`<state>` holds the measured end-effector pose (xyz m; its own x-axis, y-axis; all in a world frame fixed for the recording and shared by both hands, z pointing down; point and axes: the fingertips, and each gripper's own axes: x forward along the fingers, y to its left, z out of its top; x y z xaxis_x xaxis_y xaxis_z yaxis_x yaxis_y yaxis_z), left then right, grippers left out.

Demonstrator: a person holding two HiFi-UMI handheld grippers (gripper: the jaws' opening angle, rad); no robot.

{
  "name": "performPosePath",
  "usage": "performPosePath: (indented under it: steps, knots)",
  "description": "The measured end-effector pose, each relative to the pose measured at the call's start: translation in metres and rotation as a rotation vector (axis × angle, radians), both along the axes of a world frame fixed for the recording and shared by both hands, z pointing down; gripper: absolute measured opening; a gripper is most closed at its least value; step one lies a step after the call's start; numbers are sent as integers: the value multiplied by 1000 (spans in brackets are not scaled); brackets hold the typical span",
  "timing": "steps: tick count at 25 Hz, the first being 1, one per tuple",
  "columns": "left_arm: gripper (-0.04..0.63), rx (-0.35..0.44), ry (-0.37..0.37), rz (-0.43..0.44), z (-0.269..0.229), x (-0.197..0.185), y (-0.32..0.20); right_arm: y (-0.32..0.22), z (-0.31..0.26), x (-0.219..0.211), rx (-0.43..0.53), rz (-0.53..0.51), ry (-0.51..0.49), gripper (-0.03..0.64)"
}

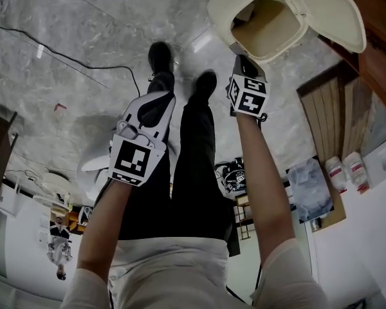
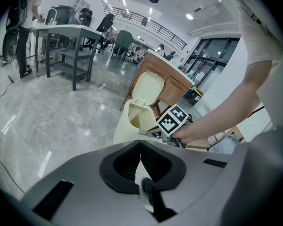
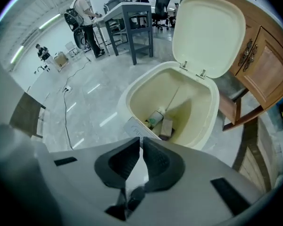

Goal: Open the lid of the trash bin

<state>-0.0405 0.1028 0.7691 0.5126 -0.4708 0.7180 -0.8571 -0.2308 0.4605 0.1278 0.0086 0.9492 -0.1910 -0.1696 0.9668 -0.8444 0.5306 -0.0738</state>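
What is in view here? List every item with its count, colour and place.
floor: one, grey marble, underfoot
cabinet: one, brown wood, at the right
bin: one, cream, on the floor beside the cabinet
lid: one, cream, swung up and open
bottle: one, pale with green, inside the bin
box: one, brown, inside the bin beside the bottle
table: one, grey, far across the floor
cable: one, black, lying on the floor
shoes: two, black, on the floor near the bin
left gripper: one, grey, jaws together, back from the bin
right gripper: one, grey, jaws together, at the bin's front rim
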Motion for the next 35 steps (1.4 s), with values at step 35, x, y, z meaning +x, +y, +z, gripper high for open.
performPosePath:
  steps: [35]
  knots:
    - [18,173,43,135,-205,-7,-40,-3,-324,22,227,97,-156,37]
